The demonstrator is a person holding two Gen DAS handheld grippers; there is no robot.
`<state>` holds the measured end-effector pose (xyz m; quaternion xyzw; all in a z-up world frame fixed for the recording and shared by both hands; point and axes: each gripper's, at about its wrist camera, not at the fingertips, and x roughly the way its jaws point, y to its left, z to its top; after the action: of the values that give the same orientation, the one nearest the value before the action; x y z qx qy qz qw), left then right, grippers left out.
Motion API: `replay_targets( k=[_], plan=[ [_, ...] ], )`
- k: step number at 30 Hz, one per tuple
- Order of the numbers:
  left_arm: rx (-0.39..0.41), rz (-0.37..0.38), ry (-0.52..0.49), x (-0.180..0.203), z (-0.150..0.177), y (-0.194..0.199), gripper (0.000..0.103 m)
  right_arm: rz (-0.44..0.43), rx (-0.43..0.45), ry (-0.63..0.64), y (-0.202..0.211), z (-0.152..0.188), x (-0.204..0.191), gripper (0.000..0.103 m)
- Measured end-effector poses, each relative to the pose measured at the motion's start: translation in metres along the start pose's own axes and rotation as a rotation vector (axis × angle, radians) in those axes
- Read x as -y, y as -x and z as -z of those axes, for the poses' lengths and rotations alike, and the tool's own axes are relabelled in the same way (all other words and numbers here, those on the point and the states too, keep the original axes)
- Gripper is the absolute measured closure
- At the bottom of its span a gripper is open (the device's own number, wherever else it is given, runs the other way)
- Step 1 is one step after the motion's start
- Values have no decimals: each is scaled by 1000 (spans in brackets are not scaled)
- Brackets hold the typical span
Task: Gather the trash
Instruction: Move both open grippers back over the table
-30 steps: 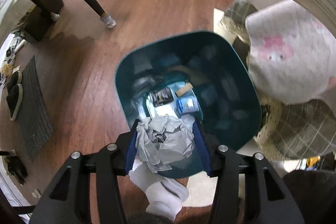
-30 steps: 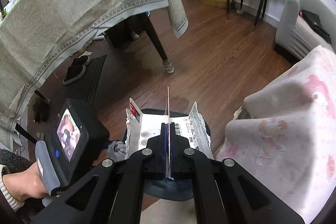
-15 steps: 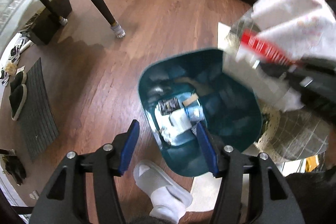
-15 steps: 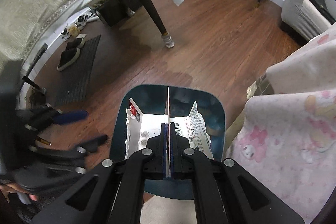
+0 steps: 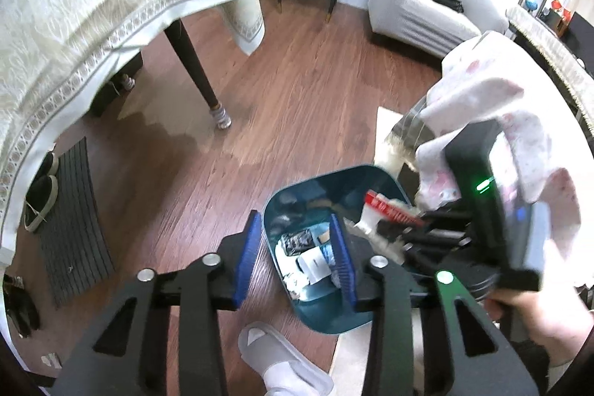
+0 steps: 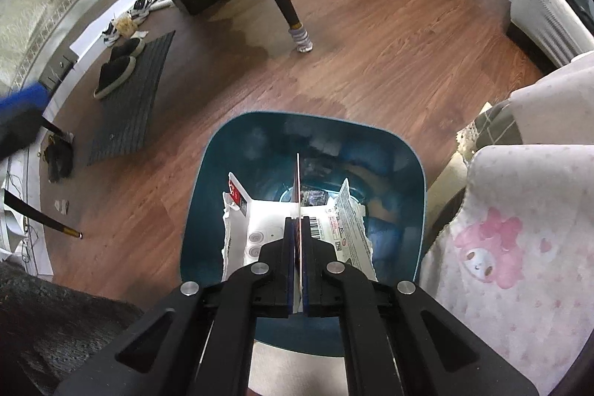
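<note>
One teal trash bin (image 6: pixel 208 210) on the wood floor (image 6: pixel 371 43), wrappers and paper scraps (image 5: pixel 308 258) inside, right gripper (image 6: pixel 297 236) jaws pinched tight on a torn white box (image 6: pixel 267 225) above it, left gripper (image 5: pixel 297 247) jaws closing, nothing between.

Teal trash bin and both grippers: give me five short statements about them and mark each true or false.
1. The right gripper is clamped on a flattened white carton. True.
2. The carton lies on the wood floor beside the bin. False: it is held above the open teal bin.
3. The left gripper holds a crumpled paper ball. False: nothing sits between its blue pads, and its jaws are closing.
4. The bin is empty. False: wrappers and other trash lie at its bottom.
5. A dark slipper pair rests on a grey mat. True.
</note>
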<state>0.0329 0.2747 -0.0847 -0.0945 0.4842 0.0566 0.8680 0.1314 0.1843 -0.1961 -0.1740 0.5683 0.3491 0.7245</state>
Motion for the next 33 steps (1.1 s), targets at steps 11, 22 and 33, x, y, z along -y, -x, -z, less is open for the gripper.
replay_targets(
  k=[11, 22, 33],
  plan=[
    [116, 51, 2, 9, -19, 38, 65, 33, -30, 11, -8, 9, 0, 29],
    [201, 62, 33, 16, -38, 67, 65, -27, 97, 53, 47, 7, -6, 39],
    [294, 61, 18, 42, -58, 91, 64, -50, 316, 109, 146, 8, -4, 50]
  ],
)
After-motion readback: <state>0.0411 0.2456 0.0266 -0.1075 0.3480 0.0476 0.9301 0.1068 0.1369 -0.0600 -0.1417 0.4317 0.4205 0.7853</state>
